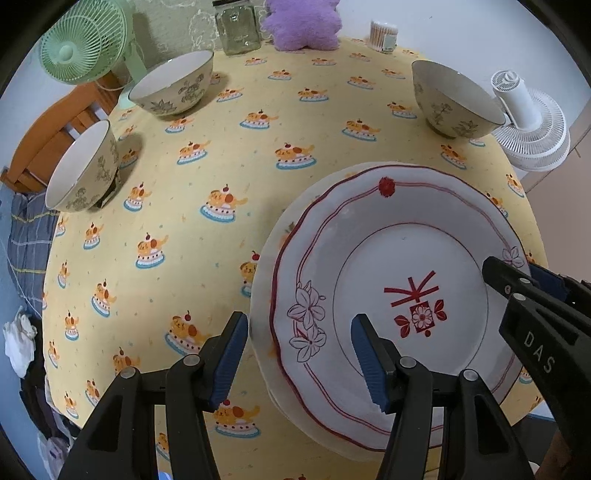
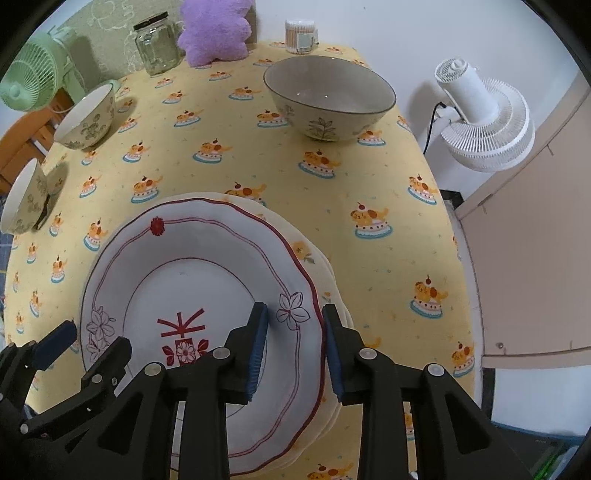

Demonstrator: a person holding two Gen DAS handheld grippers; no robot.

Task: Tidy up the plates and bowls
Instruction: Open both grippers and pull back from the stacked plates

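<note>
A stack of plates sits near the front of the table, and its top plate is white with red trim and flowers. My left gripper is open and straddles the stack's left rim, one finger over the cloth and one over the plate. Over the right rim, my right gripper stands narrowly open with the red edge between its pads. Three floral bowls stand apart: one at the back right, one at the back left, and one at the left edge.
The yellow tablecloth covers the table. A glass jar, a purple plush and a cotton-swab tub line the back edge. A green fan stands at the back left and a white fan off the right edge.
</note>
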